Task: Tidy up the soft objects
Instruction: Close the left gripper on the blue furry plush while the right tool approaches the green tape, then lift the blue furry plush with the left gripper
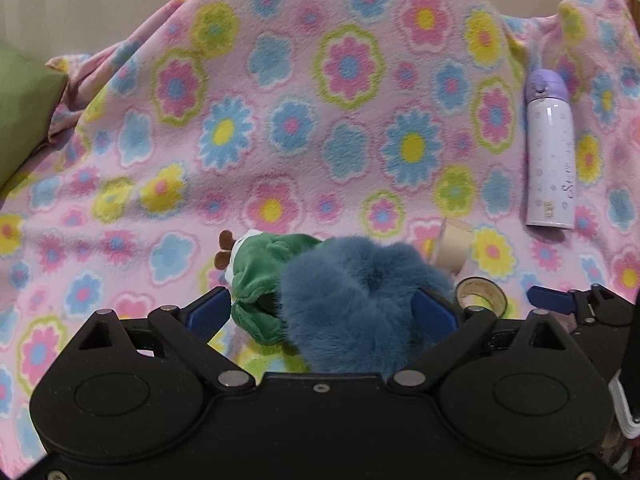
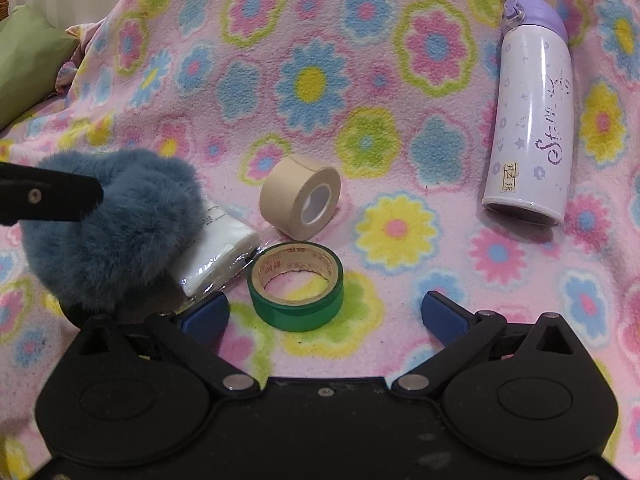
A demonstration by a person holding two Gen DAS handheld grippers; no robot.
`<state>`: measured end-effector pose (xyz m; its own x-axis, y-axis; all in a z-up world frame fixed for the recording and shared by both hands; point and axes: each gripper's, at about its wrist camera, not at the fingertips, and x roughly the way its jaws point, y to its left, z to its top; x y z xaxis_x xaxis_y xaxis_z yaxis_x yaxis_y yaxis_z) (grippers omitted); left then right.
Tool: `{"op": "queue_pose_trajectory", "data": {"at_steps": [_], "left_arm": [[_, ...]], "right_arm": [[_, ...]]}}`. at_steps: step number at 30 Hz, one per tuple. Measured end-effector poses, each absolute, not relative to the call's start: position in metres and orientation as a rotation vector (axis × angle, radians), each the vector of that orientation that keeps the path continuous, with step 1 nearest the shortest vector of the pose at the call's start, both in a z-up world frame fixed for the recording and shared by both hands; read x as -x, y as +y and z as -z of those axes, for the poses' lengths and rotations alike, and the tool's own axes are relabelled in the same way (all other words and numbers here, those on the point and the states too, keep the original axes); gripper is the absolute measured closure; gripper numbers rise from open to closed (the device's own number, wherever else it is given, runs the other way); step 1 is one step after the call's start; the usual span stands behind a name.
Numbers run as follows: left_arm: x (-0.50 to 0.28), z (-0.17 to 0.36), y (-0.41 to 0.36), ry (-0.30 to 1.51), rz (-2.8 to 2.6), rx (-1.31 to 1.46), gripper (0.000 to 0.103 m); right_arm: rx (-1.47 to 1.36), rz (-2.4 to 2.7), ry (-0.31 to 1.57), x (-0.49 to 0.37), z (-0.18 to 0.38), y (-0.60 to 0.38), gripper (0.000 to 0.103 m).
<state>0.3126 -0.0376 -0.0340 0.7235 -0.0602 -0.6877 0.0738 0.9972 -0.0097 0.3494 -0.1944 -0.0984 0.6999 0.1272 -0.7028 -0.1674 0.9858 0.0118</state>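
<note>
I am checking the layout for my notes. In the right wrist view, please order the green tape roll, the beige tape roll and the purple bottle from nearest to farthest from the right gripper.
From the right gripper:
1. Green tape roll, lying flat just ahead, slightly left.
2. Beige tape roll, on its side, behind the green one.
3. Purple bottle, lying far to the right.

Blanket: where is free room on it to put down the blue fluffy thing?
The floral blanket is bare between the beige tape roll and the lying purple bottle, and across its far middle toward the green cushion. Crowded: the green tape roll, plastic-wrapped packet and blue fluffy thing cluster tightly.
</note>
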Motion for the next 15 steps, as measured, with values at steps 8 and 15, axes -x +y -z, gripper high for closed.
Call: {"op": "queue_pose_trajectory", "data": {"at_steps": [8,15], "left_arm": [[-0.316,0.035,-0.031,0.785,0.017,-0.009,0.008],[-0.326,0.043,-0.031,0.852,-0.029,-0.06,0.008]], "right_arm": [[0.052,-0.164,0.777,-0.349,0.098,-0.195,0.0],[0.052,-0.164,0.777,-0.349,0.098,-0.195,0.0]]}}
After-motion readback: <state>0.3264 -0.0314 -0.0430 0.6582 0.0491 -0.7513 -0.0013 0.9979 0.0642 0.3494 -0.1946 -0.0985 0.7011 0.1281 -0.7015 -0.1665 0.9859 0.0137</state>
